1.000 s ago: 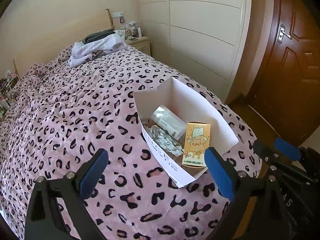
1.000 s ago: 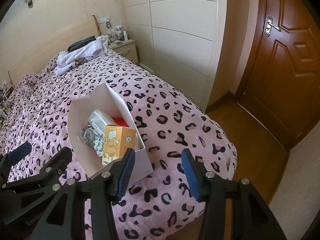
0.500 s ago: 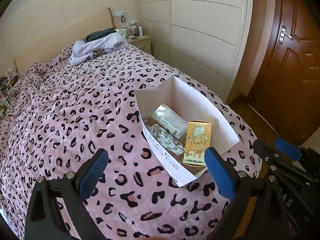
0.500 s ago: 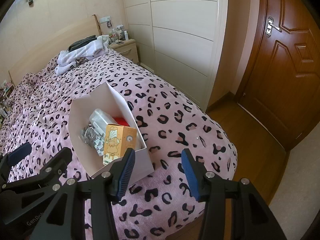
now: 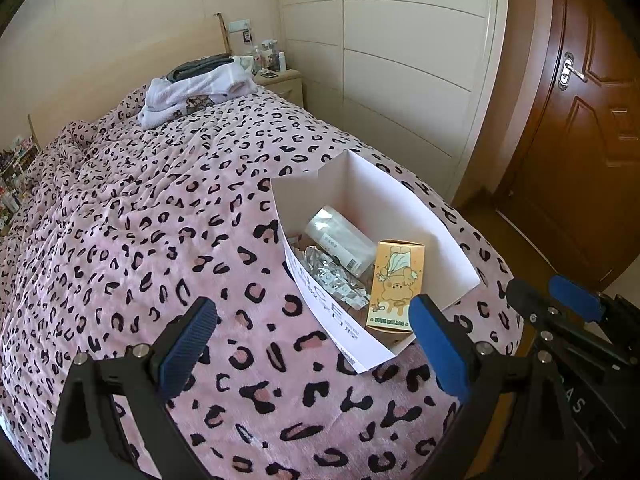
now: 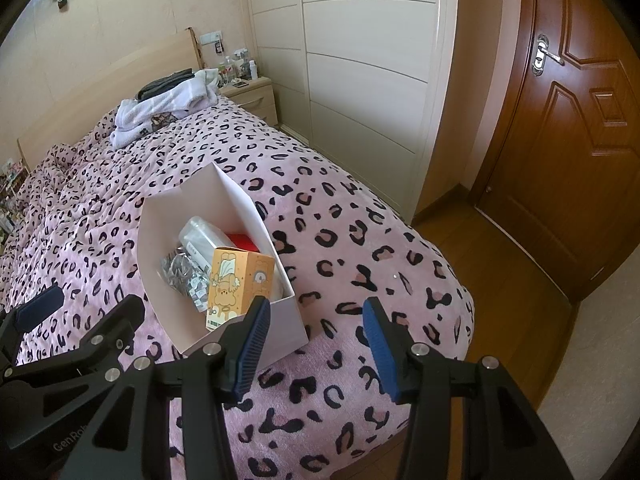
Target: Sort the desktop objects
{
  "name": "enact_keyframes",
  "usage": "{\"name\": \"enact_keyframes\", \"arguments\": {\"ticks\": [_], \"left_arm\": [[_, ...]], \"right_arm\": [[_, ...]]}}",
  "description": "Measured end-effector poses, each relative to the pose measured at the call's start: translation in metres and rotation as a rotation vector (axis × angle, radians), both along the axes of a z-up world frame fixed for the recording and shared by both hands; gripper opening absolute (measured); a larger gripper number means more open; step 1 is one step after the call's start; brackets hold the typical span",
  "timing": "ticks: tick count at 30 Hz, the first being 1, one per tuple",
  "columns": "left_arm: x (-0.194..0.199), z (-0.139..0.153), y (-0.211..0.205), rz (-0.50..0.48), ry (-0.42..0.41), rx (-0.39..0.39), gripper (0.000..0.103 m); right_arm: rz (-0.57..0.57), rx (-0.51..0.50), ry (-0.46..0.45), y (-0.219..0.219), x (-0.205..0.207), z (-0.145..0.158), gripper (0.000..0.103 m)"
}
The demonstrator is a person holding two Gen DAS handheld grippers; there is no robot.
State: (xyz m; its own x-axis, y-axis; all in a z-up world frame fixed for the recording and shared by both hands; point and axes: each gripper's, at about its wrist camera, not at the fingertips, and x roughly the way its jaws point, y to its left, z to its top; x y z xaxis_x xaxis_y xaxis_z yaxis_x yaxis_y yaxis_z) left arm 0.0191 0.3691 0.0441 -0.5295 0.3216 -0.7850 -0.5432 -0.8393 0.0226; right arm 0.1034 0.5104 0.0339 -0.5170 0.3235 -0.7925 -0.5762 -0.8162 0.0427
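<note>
Almost nothing has changed in the last second: both my hands stay where they were, and the view is the same as before, so I judge the sorting is finished or paused. My left gripper (image 5: 312, 344) is released, its jaws wide apart and empty above the blanket (image 5: 132, 240). My right gripper (image 6: 316, 344) is also released, with less gap and nothing between the ribbed blue pads. The white cardboard box (image 5: 384, 196) sits near the foot corner of the bed. Its thin walls bend outwards. Inside are the orange carton (image 5: 394, 282) with a cartoon bear, standing at the near end, a clear plastic roll (image 5: 340, 240), crinkled silver foil packets (image 5: 328, 274), and something red (image 6: 242, 240) at the far side. The blanket is pink, fluffy, leopard-spotted.
</note>
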Motion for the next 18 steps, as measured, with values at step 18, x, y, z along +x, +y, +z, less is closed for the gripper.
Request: {"name": "enact_keyframes", "arguments": {"ticks": [18], "left_arm": [[0.0010,-0.0001,0.0054,0.006,-0.012,0.007,0.098]], "right_arm": [[0.002,0.001,0.001,0.0038,-0.0009,-0.0020,0.049]]}}
